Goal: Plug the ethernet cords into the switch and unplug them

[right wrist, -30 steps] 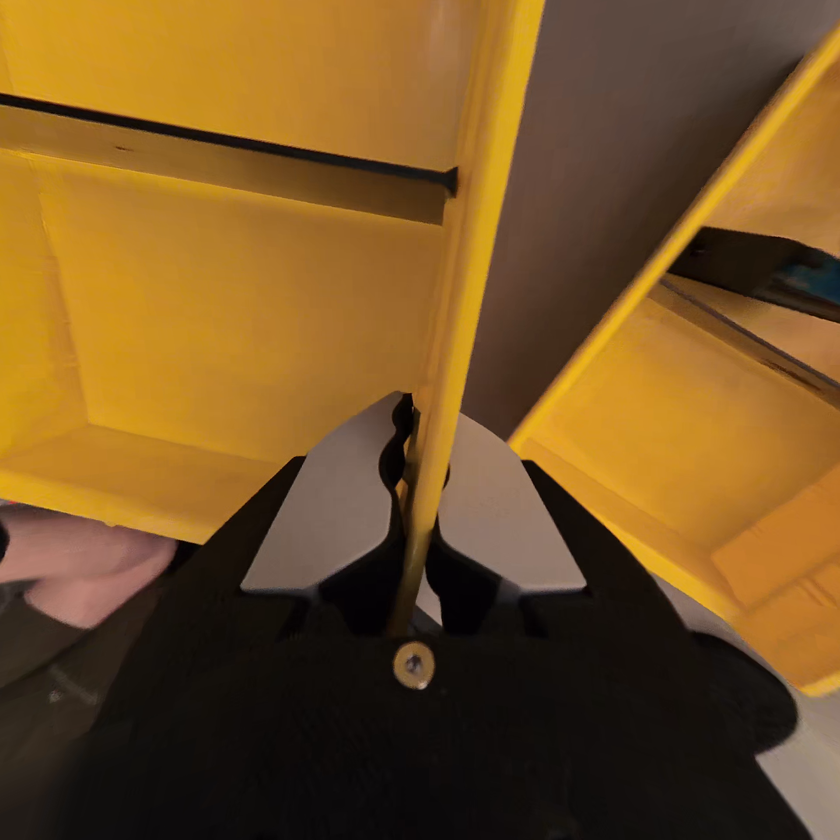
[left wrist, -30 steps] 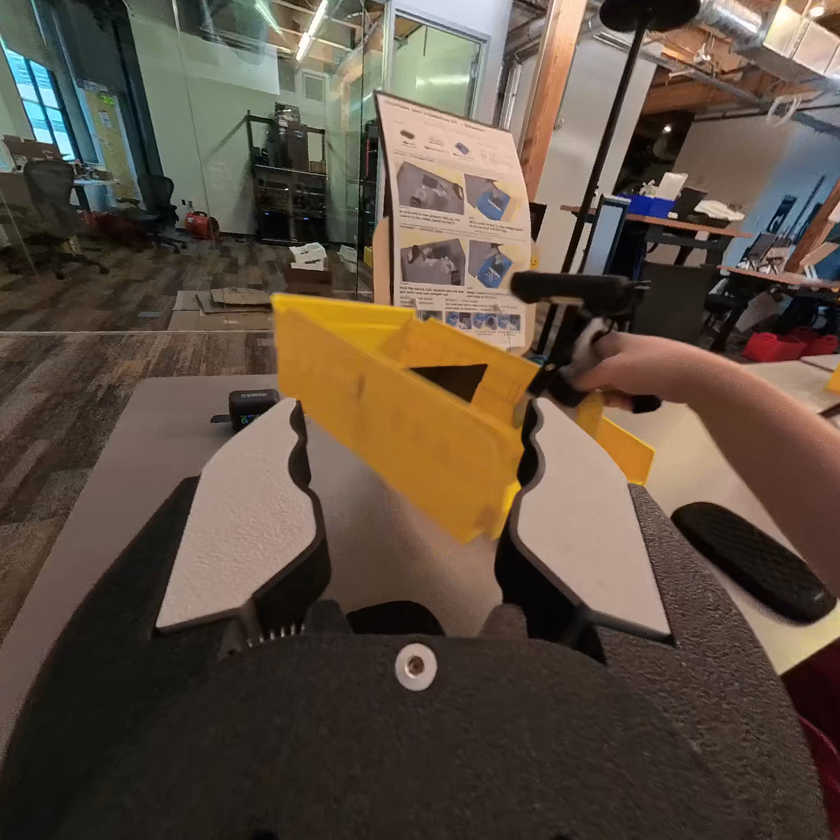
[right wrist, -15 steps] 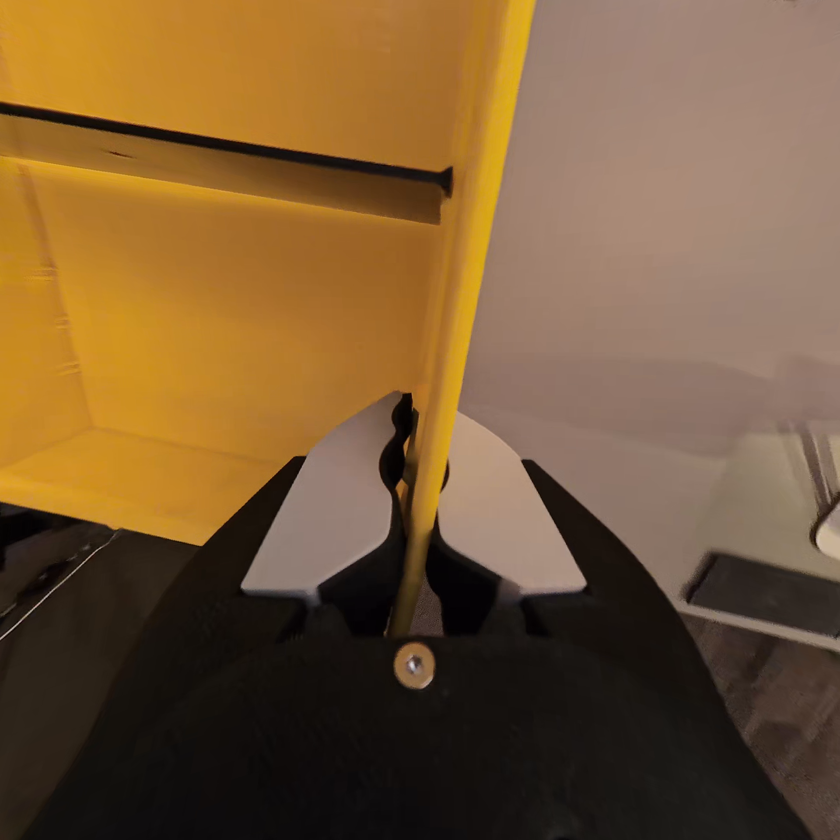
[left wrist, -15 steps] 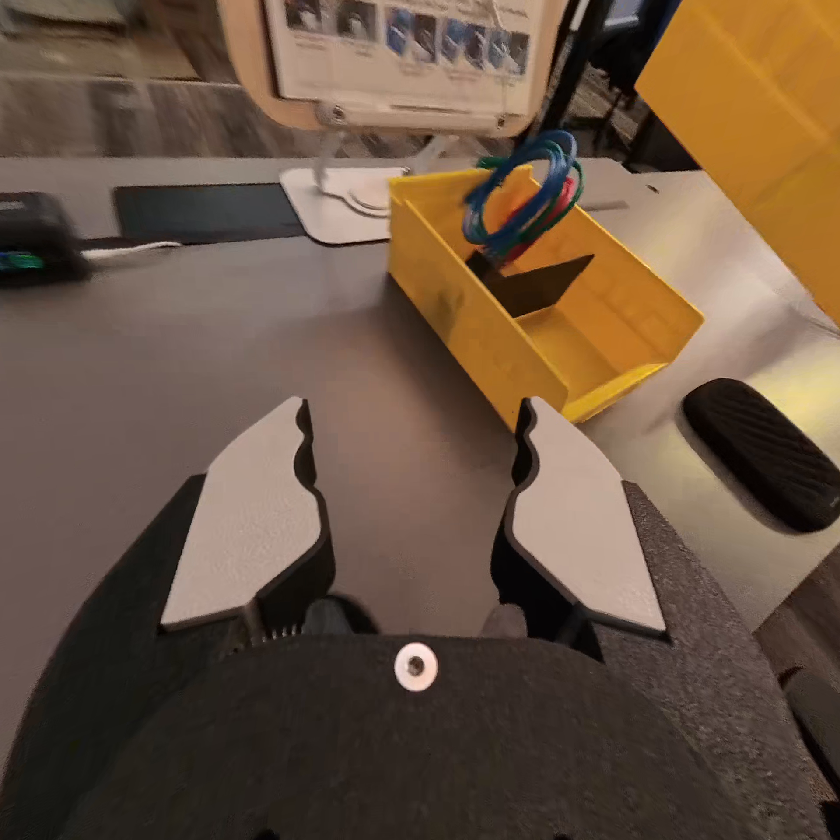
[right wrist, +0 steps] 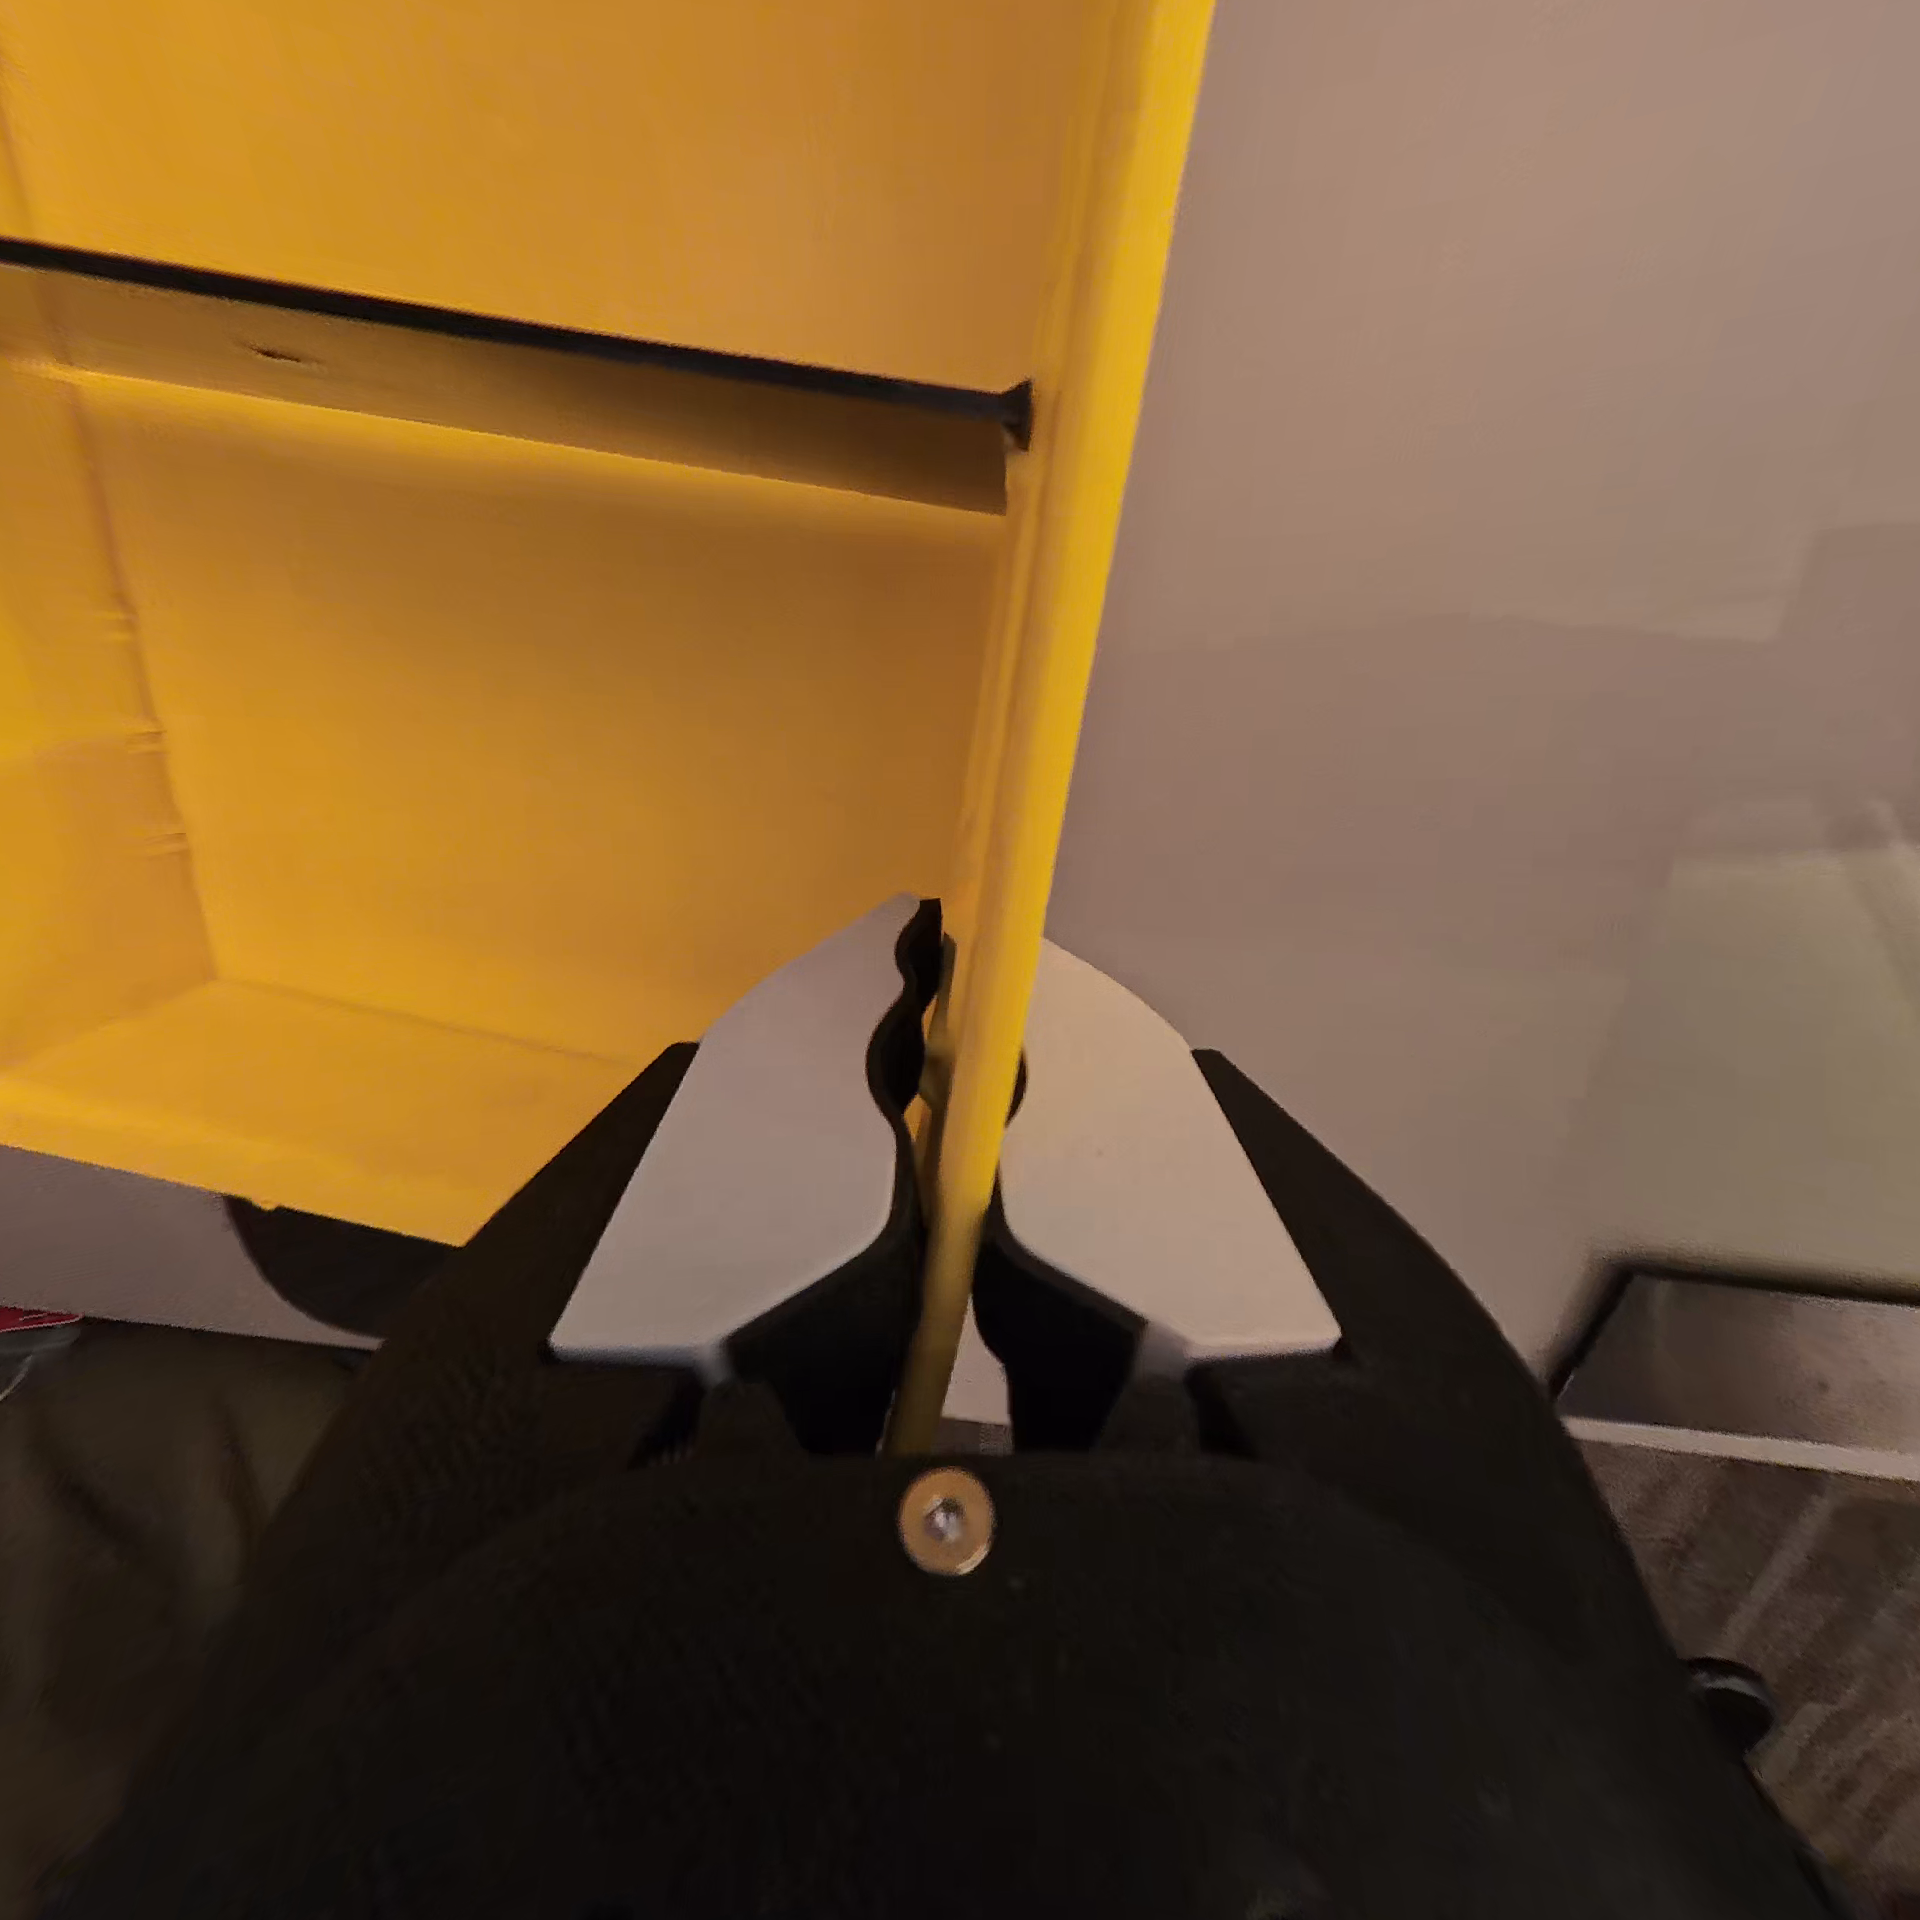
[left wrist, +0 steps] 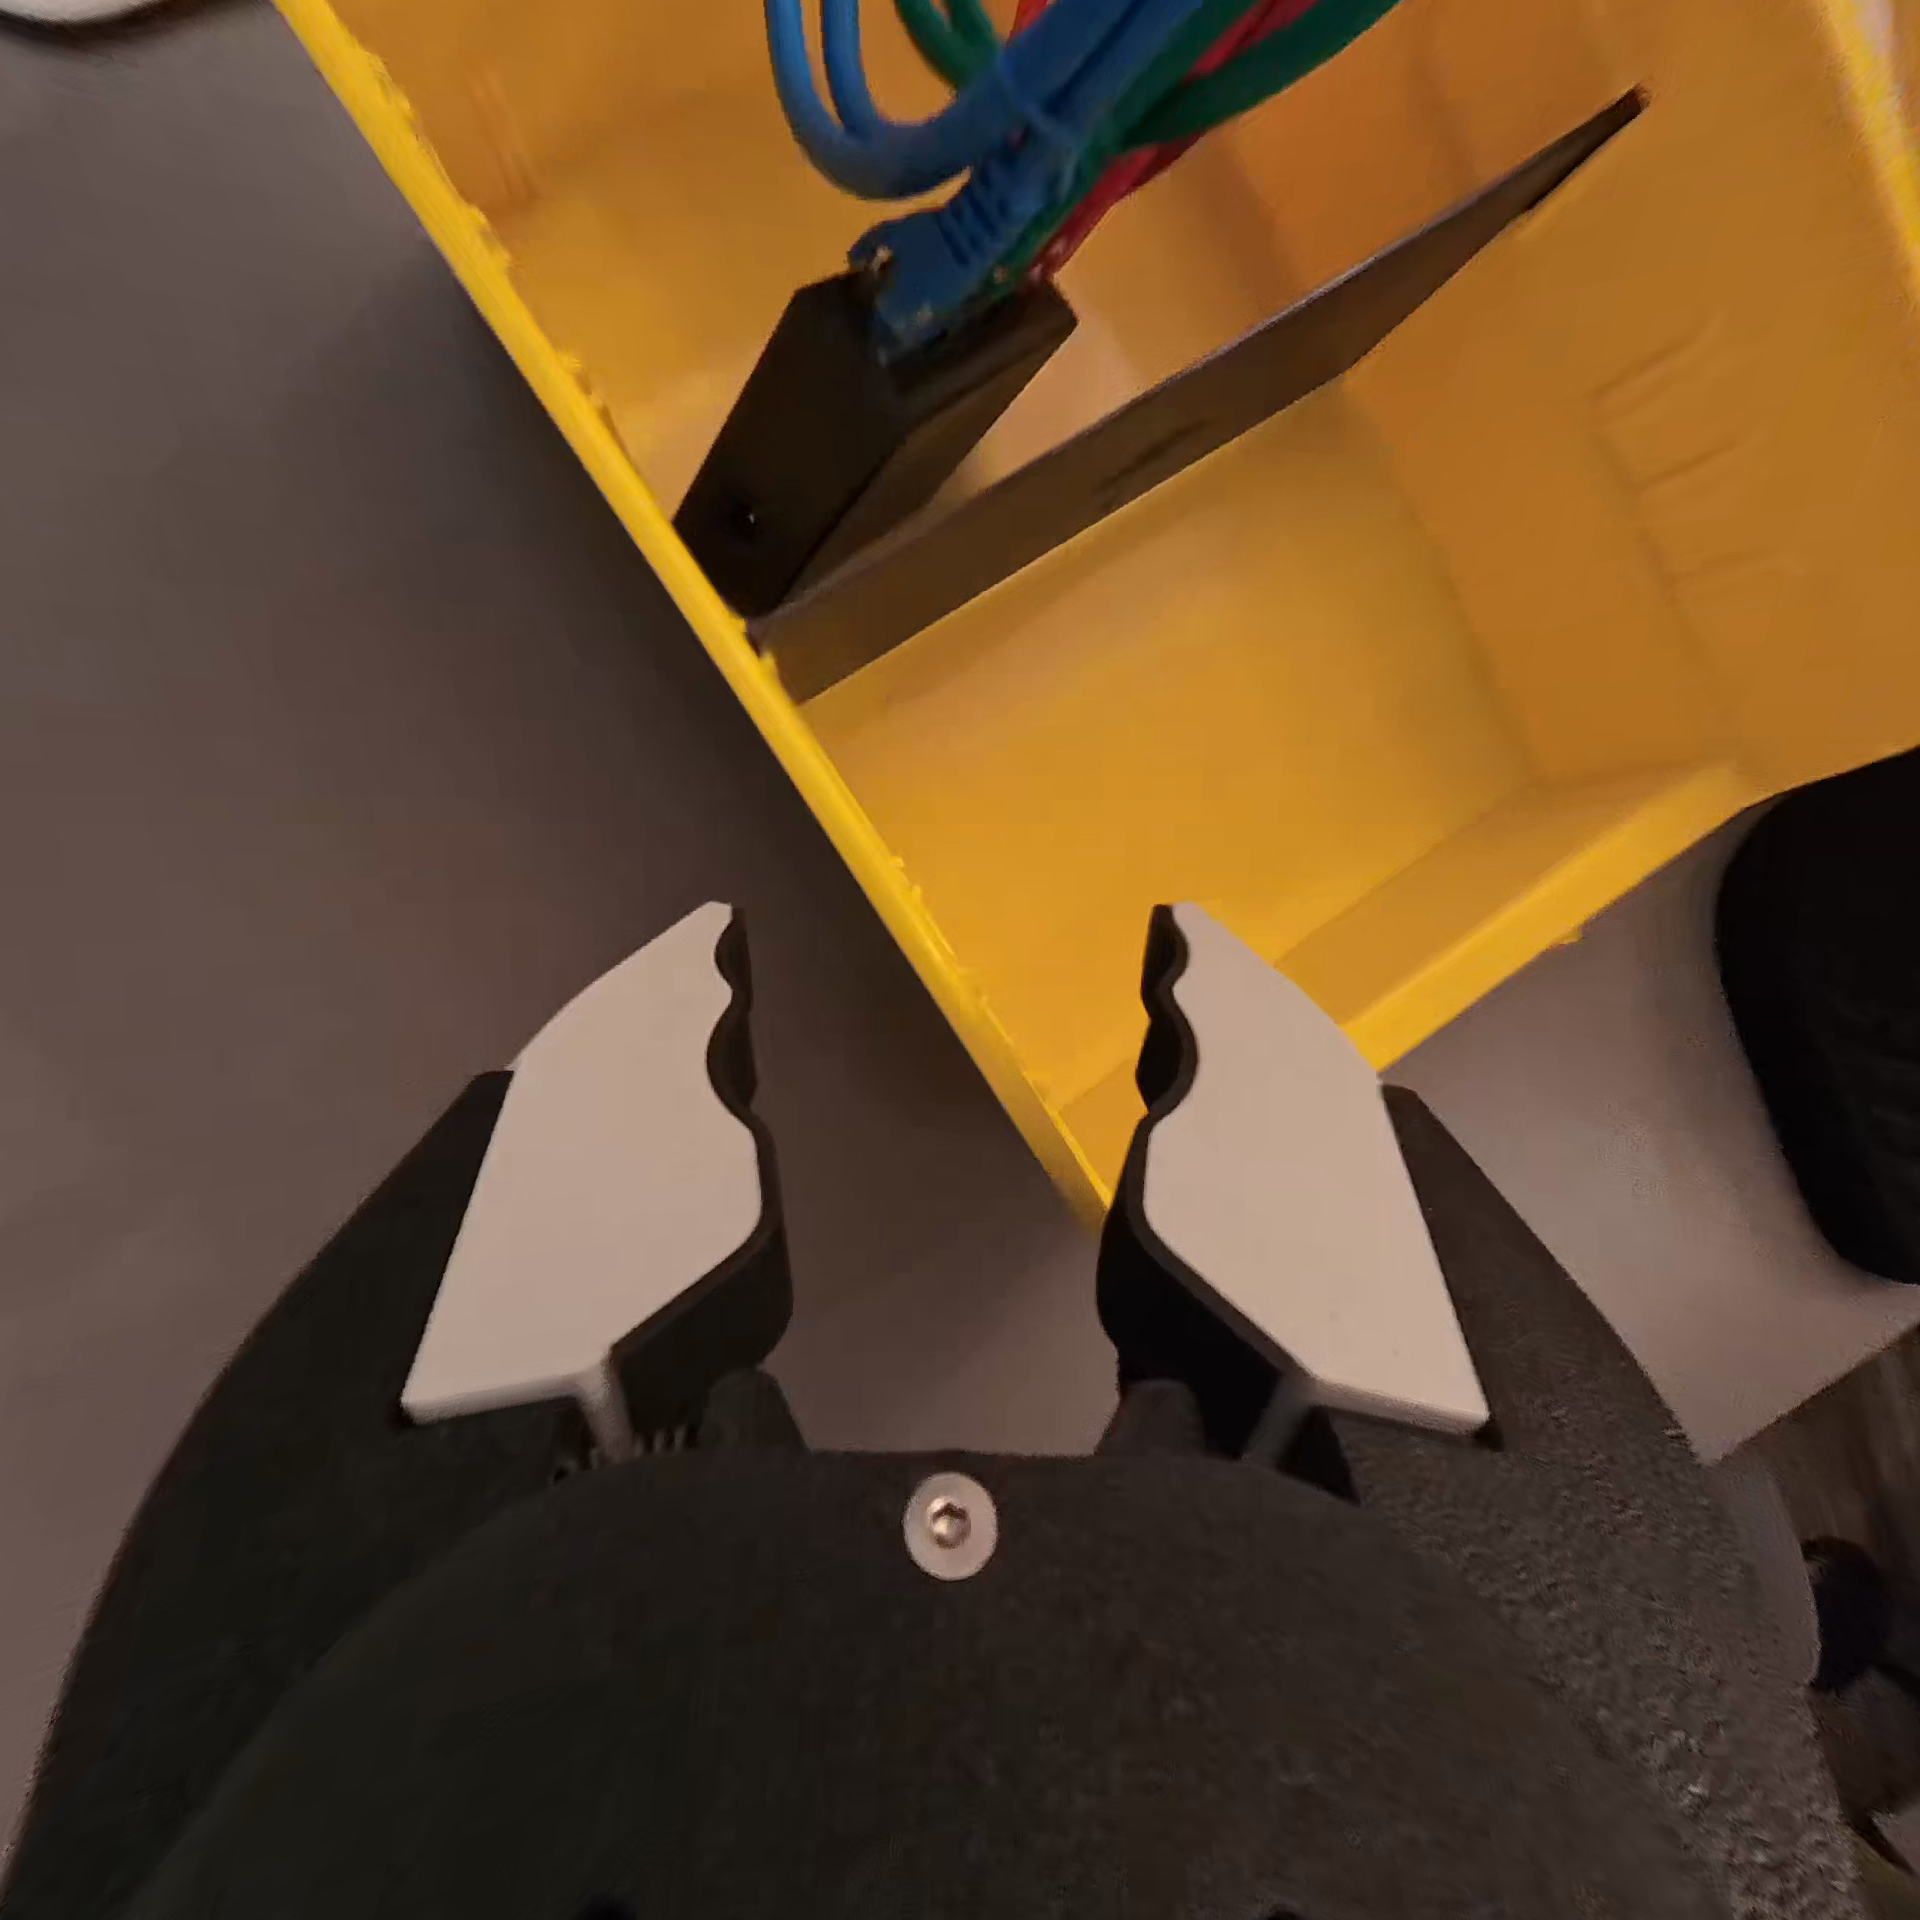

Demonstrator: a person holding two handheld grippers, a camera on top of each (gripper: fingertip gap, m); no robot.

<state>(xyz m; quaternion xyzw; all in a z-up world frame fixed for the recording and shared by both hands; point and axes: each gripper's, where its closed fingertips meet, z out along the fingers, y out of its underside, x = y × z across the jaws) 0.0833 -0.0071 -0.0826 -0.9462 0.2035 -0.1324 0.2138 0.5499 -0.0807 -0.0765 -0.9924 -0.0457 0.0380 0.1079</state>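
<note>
A yellow bin stands on the grey table in the left wrist view. Behind its black divider a black switch leans against the left wall. A blue cord has its plug at the switch's upper face, bundled with green and red cords. My left gripper is open and empty, and the bin's near side wall runs between its fingertips. My right gripper is shut on the side wall of a second, empty yellow bin.
A black textured pad lies just right of the bin with the switch. In the right wrist view a pale tabletop lies beside the held bin, with dark floor past its edge. Left tips to right tips: about 50 cm.
My left gripper has moved forward and down to the bin with the switch, its open fingers now straddling the wall. My right gripper keeps its hold and has carried the empty bin aside.
</note>
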